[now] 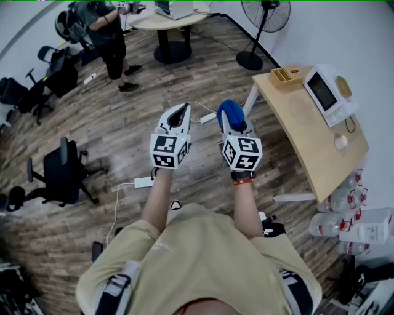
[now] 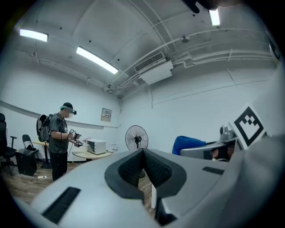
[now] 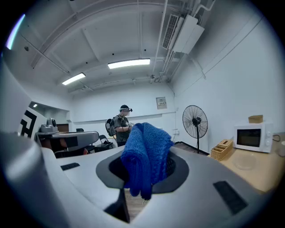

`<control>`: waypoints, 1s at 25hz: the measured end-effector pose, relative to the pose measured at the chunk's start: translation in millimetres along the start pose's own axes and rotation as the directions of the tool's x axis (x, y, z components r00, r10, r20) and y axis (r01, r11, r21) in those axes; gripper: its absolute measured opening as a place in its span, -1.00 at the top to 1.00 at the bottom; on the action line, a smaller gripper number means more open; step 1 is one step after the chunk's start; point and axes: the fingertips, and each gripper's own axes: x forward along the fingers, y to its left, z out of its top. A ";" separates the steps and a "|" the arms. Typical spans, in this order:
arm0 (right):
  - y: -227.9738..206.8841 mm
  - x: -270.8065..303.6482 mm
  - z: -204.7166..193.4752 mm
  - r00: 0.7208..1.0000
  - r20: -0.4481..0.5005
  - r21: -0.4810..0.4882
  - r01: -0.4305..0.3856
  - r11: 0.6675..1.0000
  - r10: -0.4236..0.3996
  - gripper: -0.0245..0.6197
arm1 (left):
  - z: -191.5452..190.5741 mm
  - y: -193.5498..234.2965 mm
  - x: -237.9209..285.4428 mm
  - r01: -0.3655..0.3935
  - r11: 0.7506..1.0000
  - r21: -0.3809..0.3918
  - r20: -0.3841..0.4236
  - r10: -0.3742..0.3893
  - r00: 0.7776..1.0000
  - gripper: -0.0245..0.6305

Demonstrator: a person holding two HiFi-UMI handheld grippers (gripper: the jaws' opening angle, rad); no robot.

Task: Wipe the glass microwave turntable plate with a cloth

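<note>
The glass turntable plate (image 1: 302, 111) lies flat on the light wooden table (image 1: 314, 157) at the right, in front of the white microwave (image 1: 329, 92); the right gripper view shows the plate (image 3: 245, 163) low on the right. My right gripper (image 1: 233, 123) is shut on a folded blue cloth (image 1: 229, 111), which bulges out between its jaws (image 3: 147, 149). It hangs in the air over the floor, left of the table and well short of the plate. Beside it, my left gripper (image 1: 181, 112) is shut with nothing in it (image 2: 143, 156).
A wooden organizer (image 1: 287, 75) and a small pale round object (image 1: 340, 142) share the table. A standing fan (image 1: 265, 18) is beyond it; water bottles (image 1: 338, 206) stand at its near right. Another person (image 1: 108, 34) stands by a round table (image 1: 169, 21). An office chair (image 1: 61, 172) is at the left.
</note>
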 end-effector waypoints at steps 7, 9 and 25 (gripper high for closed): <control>-26.5 -8.4 -8.4 1.000 -0.007 0.012 0.015 1.000 -0.015 0.59 | -14.0 -26.6 19.7 0.023 1.000 -0.008 -0.020 -0.023 1.000 0.87; -38.1 -7.7 -9.1 1.000 -0.009 0.020 0.028 0.999 -0.027 0.59 | -16.4 -32.8 31.4 0.038 0.999 -0.011 -0.024 -0.039 0.999 0.87; -207.3 48.1 8.2 0.939 0.013 0.170 0.336 0.927 -0.343 0.59 | -22.6 -90.3 241.3 0.367 0.930 -0.033 -0.030 -0.368 0.929 0.87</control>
